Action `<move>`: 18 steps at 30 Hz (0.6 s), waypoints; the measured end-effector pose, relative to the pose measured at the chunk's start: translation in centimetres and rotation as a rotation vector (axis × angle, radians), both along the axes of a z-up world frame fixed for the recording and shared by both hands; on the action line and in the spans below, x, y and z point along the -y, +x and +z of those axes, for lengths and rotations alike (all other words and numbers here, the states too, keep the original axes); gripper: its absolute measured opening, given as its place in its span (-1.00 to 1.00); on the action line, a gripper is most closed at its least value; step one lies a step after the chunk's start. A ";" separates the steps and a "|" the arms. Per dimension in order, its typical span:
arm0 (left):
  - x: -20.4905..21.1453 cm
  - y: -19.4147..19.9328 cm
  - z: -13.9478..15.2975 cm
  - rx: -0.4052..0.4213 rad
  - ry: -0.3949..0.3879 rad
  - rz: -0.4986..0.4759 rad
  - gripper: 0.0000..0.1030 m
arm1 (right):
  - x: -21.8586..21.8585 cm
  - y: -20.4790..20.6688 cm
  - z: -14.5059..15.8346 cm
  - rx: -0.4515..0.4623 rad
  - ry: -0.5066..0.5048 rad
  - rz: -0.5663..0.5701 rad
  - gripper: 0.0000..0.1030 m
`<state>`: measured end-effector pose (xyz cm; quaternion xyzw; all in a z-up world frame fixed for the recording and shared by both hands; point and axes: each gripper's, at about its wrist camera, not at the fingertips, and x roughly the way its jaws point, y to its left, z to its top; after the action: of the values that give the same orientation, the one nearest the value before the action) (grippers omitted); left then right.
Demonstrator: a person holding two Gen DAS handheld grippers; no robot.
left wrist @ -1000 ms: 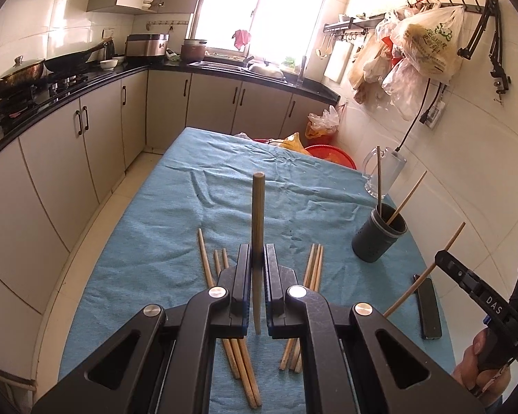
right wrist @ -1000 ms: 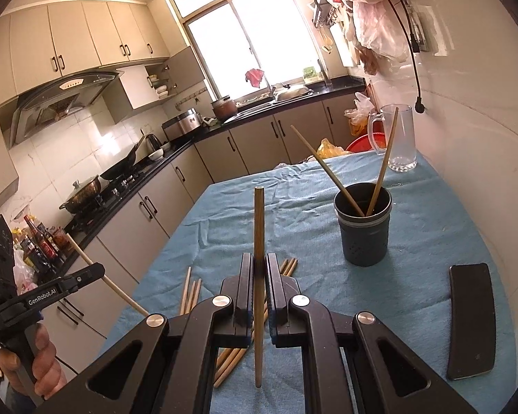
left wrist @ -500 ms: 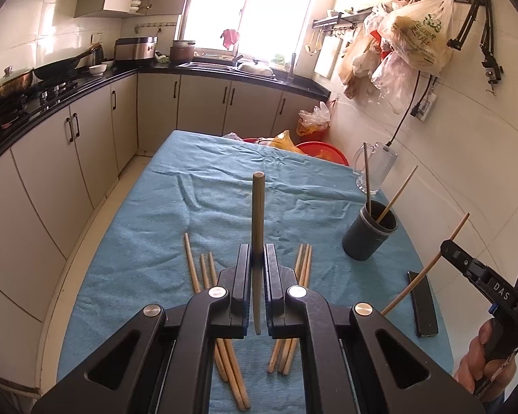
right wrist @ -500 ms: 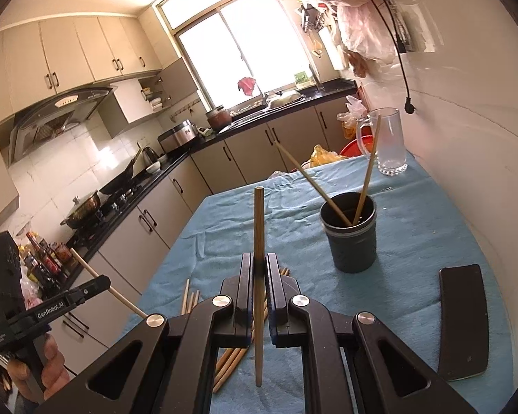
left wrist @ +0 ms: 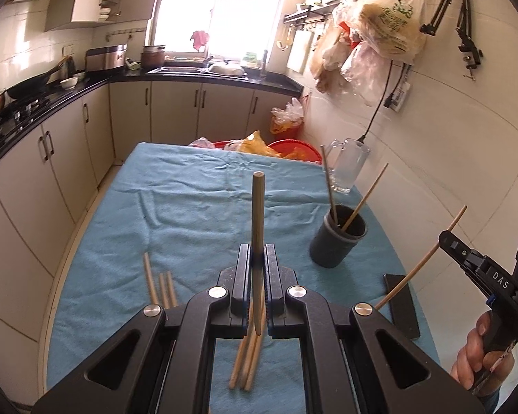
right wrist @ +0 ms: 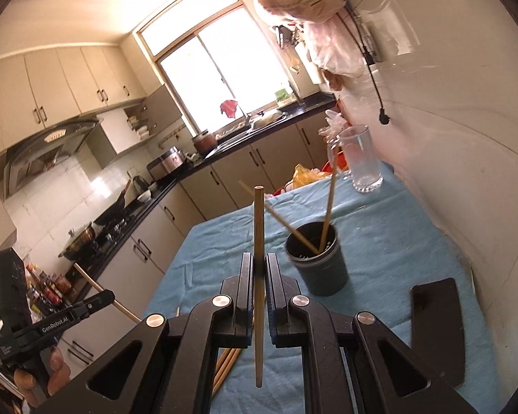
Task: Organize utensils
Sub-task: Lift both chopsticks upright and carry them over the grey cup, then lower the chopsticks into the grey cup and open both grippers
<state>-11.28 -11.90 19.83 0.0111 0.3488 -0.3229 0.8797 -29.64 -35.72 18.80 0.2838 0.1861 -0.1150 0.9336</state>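
Both grippers have lifted and drawn back from the dark cup [left wrist: 338,238] since a second ago, so it looks smaller. The left gripper [left wrist: 258,269] stays clamped on one upright chopstick [left wrist: 257,214], the right gripper [right wrist: 258,272] on another [right wrist: 258,227]. Two chopsticks [right wrist: 328,207] lean inside the cup; loose chopsticks [left wrist: 160,286] lie on the blue cloth [left wrist: 190,214] left of it

Blue-clothed table [left wrist: 197,207]: loose chopsticks [left wrist: 159,286], dark holder cup [left wrist: 338,238], glass mug [left wrist: 348,169], black slab [left wrist: 402,307].

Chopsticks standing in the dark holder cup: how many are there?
2. One chopstick leans toward the glass mug; the second chopstick leans the opposite way. The cup could hide shorter ones.
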 end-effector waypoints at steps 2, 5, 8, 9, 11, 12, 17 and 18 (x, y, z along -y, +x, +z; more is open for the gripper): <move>1.0 0.1 0.5 0.004 -0.004 -0.012 -0.88 | 0.6 -0.3 0.3 0.007 0.003 -0.010 -0.86; 2.6 0.2 1.3 0.004 -0.015 -0.034 -0.88 | 1.5 -0.7 1.0 0.022 -0.002 -0.028 -0.86; 4.2 0.2 2.1 0.017 -0.018 -0.051 -0.88 | 2.6 -1.0 1.9 0.039 -0.008 -0.045 -0.86; 4.7 0.3 2.5 0.023 -0.018 -0.056 -0.88 | 3.0 -1.1 2.1 0.046 -0.008 -0.051 -0.86; 5.9 0.5 3.3 0.033 -0.025 -0.067 -0.88 | 3.7 -1.2 2.7 0.056 -0.013 -0.061 -0.86; 6.3 0.5 3.6 0.036 -0.028 -0.073 -0.88 | 4.0 -1.2 3.1 0.061 -0.019 -0.069 -0.86; 9.2 1.3 5.8 0.057 -0.058 -0.094 -0.88 | 5.5 -0.7 5.1 0.088 -0.047 -0.109 -0.86; 9.9 1.6 6.2 0.060 -0.068 -0.099 -0.88 | 5.8 -0.5 5.5 0.093 -0.052 -0.115 -0.86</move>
<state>-9.73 -21.78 26.07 0.0080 0.3101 -0.3773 0.8726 -30.12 -41.54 24.33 0.2746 0.1228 -0.1601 0.9402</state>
